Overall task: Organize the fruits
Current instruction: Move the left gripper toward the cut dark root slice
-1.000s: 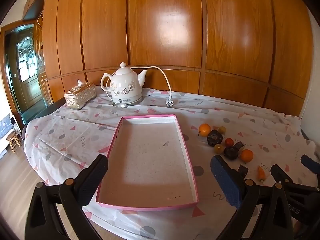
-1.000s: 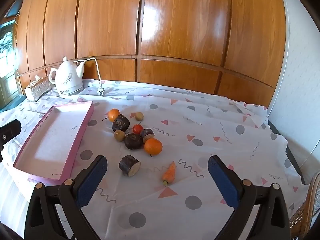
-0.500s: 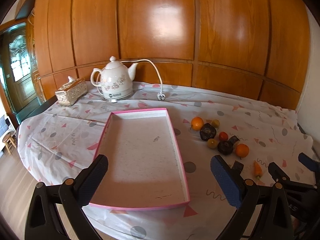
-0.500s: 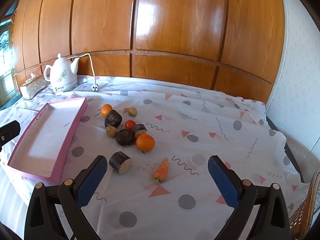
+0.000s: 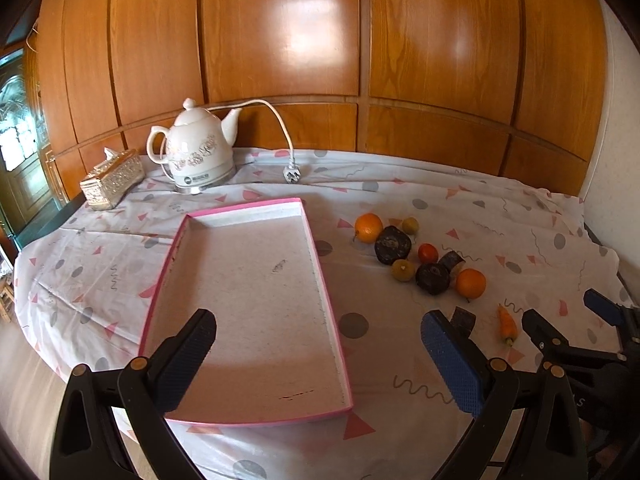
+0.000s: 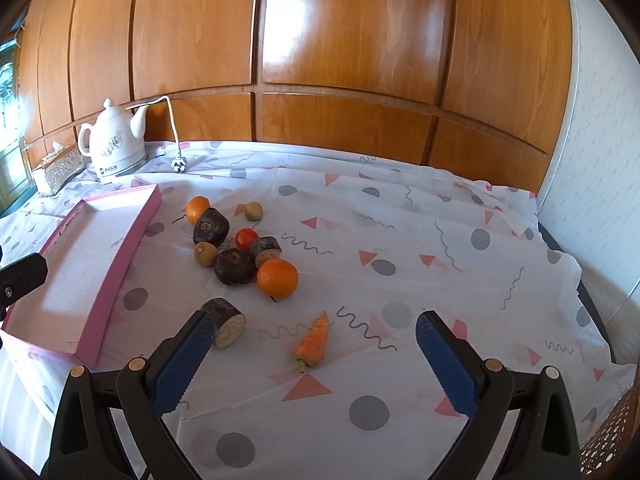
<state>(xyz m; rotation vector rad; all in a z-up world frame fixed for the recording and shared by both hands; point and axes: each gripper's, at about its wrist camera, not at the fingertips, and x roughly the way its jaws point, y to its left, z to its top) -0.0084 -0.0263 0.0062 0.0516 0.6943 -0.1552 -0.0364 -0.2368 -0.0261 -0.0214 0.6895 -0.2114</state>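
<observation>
Right gripper (image 6: pixel 312 354) low over the near part of the table (image 6: pixel 460 216), fingers spread wide, nothing between them. Left gripper (image 5: pixel 318 354) likewise, fingers wide apart, hanging over the near end of the pink tray (image 5: pixel 320 280); tray holds no fruit.

Nearest the right gripper: a small carrot (image 6: pixel 313 342) lying flat on the cloth, tip pointing away, and a short dark cut log piece (image 6: pixel 224 322) with a pale end face, just beside the left-hand finger. The two are apart from each other.

Further in, the main cluster, pieces touching or nearly so: a large orange (image 6: pixel 277 278), a dark round lump (image 6: pixel 234 266), a second dark cut piece (image 6: pixel 266 250), a red tomato (image 6: pixel 247 238), a small brownish fruit (image 6: pixel 205 254), another dark lump (image 6: pixel 211 226), a smaller orange (image 6: pixel 197 209) and a pale small fruit (image 6: pixel 254 211) at the far edge. All of it sits right of the tray, a strip of bare cloth between.

Open room: the whole right half of the tablecloth is bare out to its edge.

Far side, by the wood-panelled wall (image 5: pixel 280 40): white kettle (image 5: pixel 196 152) on its base, a logo mark on the front, lettering too small to read; its plug (image 5: pixel 292 174) loose on the cloth; a patterned tissue box (image 5: pixel 112 180) to its left.
</observation>
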